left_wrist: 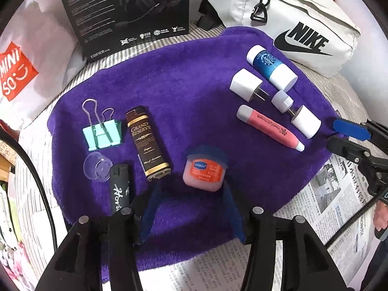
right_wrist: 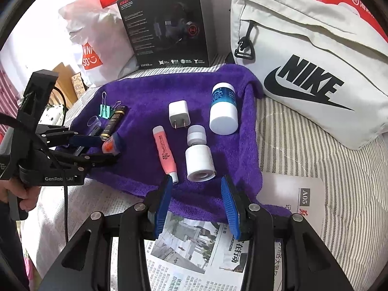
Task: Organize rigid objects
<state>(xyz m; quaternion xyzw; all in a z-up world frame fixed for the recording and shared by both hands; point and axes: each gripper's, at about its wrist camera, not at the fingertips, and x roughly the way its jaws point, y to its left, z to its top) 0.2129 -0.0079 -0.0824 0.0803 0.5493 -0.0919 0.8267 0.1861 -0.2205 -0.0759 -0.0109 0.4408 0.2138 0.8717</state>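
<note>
On the purple towel (left_wrist: pixel 194 97), "GRAND RESERVE" lighter (left_wrist: pixel 148 143)

Nike bag (right_wrist: pixel 315 55), headset box (right_wrist: pixel 167 24), newspaper (right_wrist: pixel 194 254)

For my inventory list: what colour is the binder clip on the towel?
Mint green with silver wire handles; the binder clip shows best in the left wrist view.

We see a bare stretch of purple towel (left_wrist: pixel 184 77) running down the middle. The brown lighter (left_wrist: pixel 148 143) and pink tube (left_wrist: pixel 270 127) flank it, and the headset box (left_wrist: pixel 126 12) walls the far end.
</note>
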